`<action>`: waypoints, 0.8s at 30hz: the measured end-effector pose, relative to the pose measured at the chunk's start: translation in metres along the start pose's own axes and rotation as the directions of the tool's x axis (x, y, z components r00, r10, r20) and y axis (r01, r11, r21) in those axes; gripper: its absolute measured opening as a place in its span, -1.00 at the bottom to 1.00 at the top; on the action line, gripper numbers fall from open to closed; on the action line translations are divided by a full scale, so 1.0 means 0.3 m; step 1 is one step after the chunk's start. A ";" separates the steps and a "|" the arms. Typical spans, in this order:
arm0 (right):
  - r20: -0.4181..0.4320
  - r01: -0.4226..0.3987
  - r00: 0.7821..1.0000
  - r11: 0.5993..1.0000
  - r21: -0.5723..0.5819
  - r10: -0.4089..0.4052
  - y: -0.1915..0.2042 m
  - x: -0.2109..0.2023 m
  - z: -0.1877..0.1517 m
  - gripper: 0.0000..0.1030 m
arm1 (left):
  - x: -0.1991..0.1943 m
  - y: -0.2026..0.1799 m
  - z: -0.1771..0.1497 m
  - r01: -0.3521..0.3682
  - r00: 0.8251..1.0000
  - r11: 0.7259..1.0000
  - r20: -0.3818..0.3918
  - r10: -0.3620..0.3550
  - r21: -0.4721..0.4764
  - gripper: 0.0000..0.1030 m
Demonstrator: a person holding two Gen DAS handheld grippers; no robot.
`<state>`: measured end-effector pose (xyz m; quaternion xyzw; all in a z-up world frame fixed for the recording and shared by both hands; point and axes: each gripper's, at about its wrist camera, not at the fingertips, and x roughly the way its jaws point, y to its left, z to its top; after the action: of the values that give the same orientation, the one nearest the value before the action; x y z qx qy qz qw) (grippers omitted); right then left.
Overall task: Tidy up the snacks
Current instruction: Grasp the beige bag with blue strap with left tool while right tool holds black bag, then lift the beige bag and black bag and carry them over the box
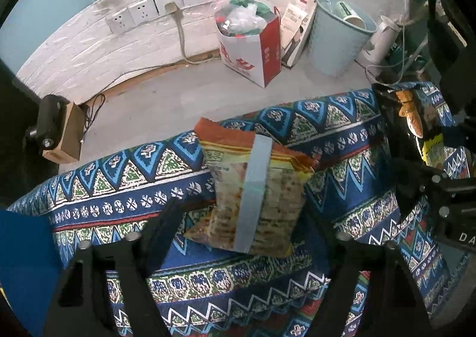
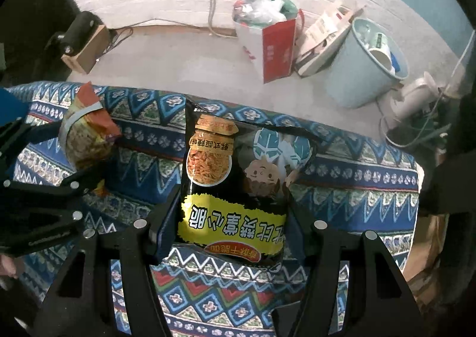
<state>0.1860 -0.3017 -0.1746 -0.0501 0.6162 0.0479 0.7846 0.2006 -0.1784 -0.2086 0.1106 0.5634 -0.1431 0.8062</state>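
In the left wrist view, an orange and yellow snack bag with a grey tape band lies on the patterned blue cloth. My left gripper has a finger on each side of it, closed against the bag. In the right wrist view, a black snack bag with a yellow label sits between the fingers of my right gripper, which press its sides. The orange bag also shows at the left there, and the black bag shows at the right of the left wrist view.
Beyond the cloth-covered surface is a grey floor with a red and white paper bag of rubbish, a pale blue bin, a white kettle, a cardboard box and wall sockets with a cable.
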 end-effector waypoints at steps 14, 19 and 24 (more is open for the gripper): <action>0.058 0.011 0.998 1.000 -0.018 -0.010 0.021 -0.078 0.018 0.20 | -0.119 0.058 -0.059 -0.055 0.998 0.998 0.028 0.054 0.012 -0.23; 0.107 0.007 0.994 0.999 -0.032 -0.003 0.059 -0.157 0.021 0.20 | -0.216 0.092 -0.092 -0.056 0.997 0.998 0.054 0.057 -0.016 -0.23; 0.149 -0.011 0.989 0.999 -0.048 0.018 0.118 -0.237 0.023 0.20 | -0.306 0.105 -0.129 -0.066 0.994 0.997 0.083 0.068 -0.028 -0.23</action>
<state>0.1711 -0.2665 -0.1045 -0.0602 0.5547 0.0715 0.8268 0.1482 -0.1260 -0.1349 0.1133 0.5266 -0.1135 0.8349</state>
